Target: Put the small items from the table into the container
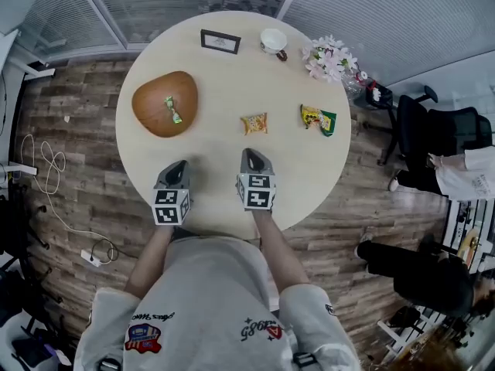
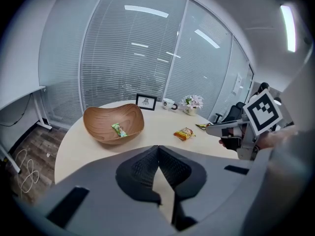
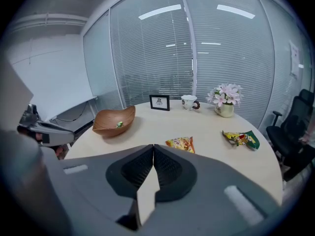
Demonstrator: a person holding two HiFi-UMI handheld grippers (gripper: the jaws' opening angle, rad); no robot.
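Right gripper view: the right gripper [image 3: 153, 145] has its dark ribbed jaws pressed together, with nothing between them. The left gripper [image 2: 158, 146] is closed and empty too. Just ahead of the right gripper a crinkled orange snack packet [image 3: 181, 143] lies on the pale round table [image 3: 206, 127]. Farther right is a glossy green-yellow packet [image 3: 241, 138]. Ahead-left, a smooth wooden bowl [image 3: 104, 130] holds a small green candy [image 3: 118, 125].

Round pale table [image 1: 224, 91], which is standing on a plank floor [image 1: 77, 176]. A wooden bowl [image 1: 151, 99] is sitting toward its left edge. An orange packet [image 1: 254, 123] is lying near the middle, and a green packet [image 1: 319, 119] is lying to its right, apart from it. A frame [image 1: 220, 41] is standing upright at the far edge, with a cup [image 1: 273, 40] resting near it on the right. Flowers [image 1: 331, 59] are standing at the far right rim.
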